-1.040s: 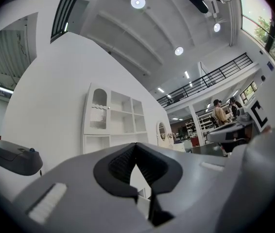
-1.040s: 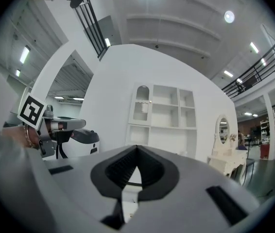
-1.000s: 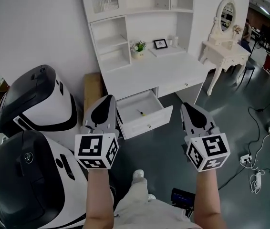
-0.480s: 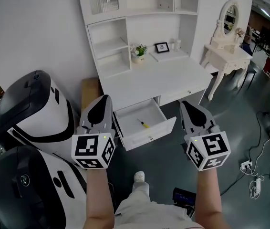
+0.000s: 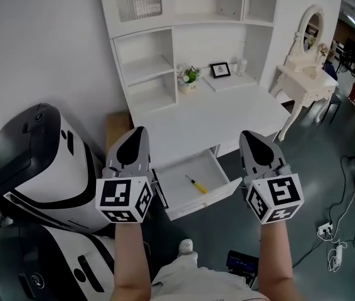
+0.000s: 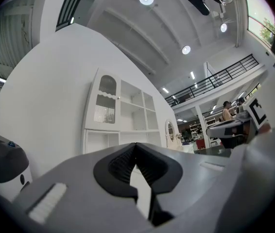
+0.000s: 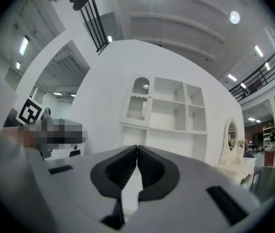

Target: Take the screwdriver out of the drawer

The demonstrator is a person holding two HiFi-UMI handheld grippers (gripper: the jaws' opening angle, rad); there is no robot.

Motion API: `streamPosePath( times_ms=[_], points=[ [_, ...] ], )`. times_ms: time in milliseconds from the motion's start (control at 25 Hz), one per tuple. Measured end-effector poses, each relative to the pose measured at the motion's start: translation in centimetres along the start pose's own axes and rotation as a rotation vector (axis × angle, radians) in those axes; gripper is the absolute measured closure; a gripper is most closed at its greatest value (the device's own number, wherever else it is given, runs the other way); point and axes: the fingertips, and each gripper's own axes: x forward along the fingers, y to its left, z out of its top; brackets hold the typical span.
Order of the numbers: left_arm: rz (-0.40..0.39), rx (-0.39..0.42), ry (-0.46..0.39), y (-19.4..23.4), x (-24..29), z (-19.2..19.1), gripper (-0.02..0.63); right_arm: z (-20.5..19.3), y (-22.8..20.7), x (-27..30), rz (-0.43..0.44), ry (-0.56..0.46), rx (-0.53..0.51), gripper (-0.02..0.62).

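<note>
Both forearms reach forward, a gripper in each hand, held level side by side and well apart. Left gripper: jaws closed tip to tip, nothing between them. Right gripper: jaws also pressed together, empty. Between and below the two grippers the drawer is pulled open from under the tabletop. The screwdriver, yellow handle and thin dark shaft, lies flat on the drawer floor near the middle, angled, untouched by either gripper. The left gripper sits just beside the drawer's left edge and the right gripper just off its right corner. Two big black-and-white machines stand on the floor at left, and a brown box is wedged next to the desk. At the back of the tabletop are a small plant and a picture frame, with white shelves above. Far right there is a white dressing table with an oval mirror. A power strip lies on the dark floor at right.
</note>
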Motion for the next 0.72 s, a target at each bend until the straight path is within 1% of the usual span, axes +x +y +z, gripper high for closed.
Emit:
streamPosePath(
  times_ms=[280, 320, 360, 400, 440, 520, 720],
  points=[
    [0.003, -0.007, 0.014, 4.7, 5.4, -1.6, 0.597, -0.6, -0.2, 7.9, 0.023, 0.01, 0.025, 0.584],
    [0.002, -0.009, 0.018, 5.2, 6.0, -2.0, 0.597, -0.8, -0.1, 8.8, 0.028, 0.012, 0.028, 0.573],
    [0.003, -0.012, 0.022, 5.7, 6.5, -2.3, 0.597, -1.0, 0.0, 9.6, 0.038, 0.018, 0.031, 0.514],
    [0.003, -0.017, 0.025, 6.2, 7.0, -2.6, 0.597, -1.3, 0.2, 10.4, 0.048, 0.026, 0.033, 0.435],
    [0.002, -0.022, 0.028, 6.5, 7.4, -2.9, 0.597, -1.6, 0.3, 11.0, 0.052, 0.034, 0.033, 0.393],
    [-0.002, -0.026, 0.033, 7.0, 8.2, -3.4, 0.597, -2.0, 0.1, 12.2, 0.046, 0.044, 0.029, 0.357],
    [-0.002, -0.04, 0.055, 8.3, 9.4, -4.8, 0.597, -2.8, 0.1, 14.4, 0.047, 0.063, 0.038, 0.348]
  ],
)
